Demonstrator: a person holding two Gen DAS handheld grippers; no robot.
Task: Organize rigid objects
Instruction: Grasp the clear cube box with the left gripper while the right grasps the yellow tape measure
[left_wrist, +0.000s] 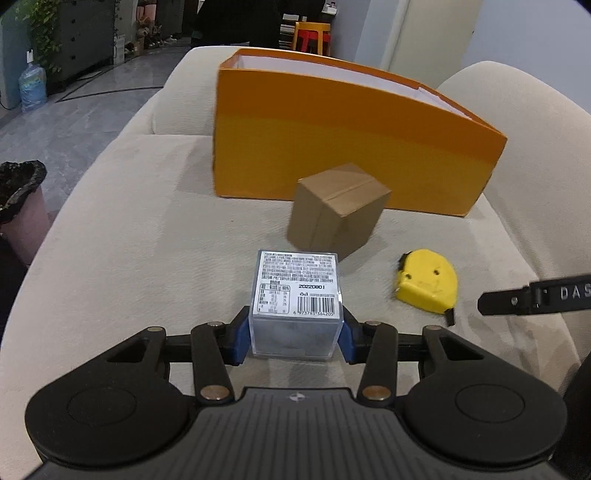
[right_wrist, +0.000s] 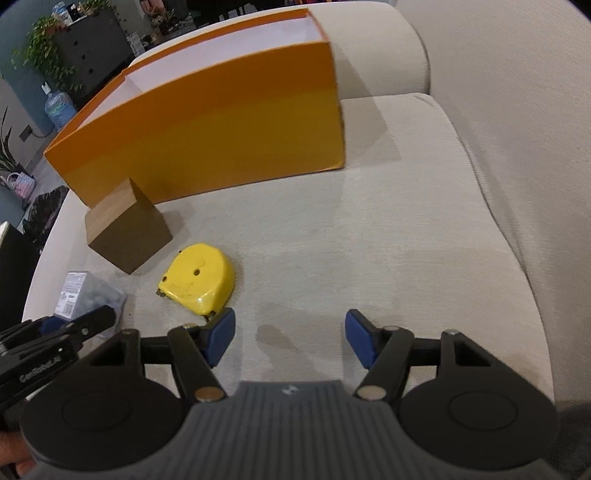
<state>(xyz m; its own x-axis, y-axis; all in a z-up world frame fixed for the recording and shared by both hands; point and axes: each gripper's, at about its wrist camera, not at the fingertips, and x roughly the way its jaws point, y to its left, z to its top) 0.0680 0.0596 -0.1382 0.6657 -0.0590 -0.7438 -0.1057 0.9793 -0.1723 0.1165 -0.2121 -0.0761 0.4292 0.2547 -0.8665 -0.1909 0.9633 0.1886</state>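
Clear plastic box (left_wrist: 295, 306) clamped between left fingers (left_wrist: 240, 338); right fingers (right_wrist: 221, 332) apart, empty.

bare sofa cushion (right_wrist: 388, 229) lies open ahead of my right gripper (right_wrist: 290, 338); the tape measure (right_wrist: 199, 277), cardboard cube (right_wrist: 127, 229) and orange box (right_wrist: 221, 125) crowd the left.

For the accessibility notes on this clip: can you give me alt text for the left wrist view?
The left gripper is shut on a clear plastic box with a barcode label, over a beige sofa. Beyond it sit a small cardboard box, a yellow tape measure and a large orange box; the right gripper's tip enters from the right.
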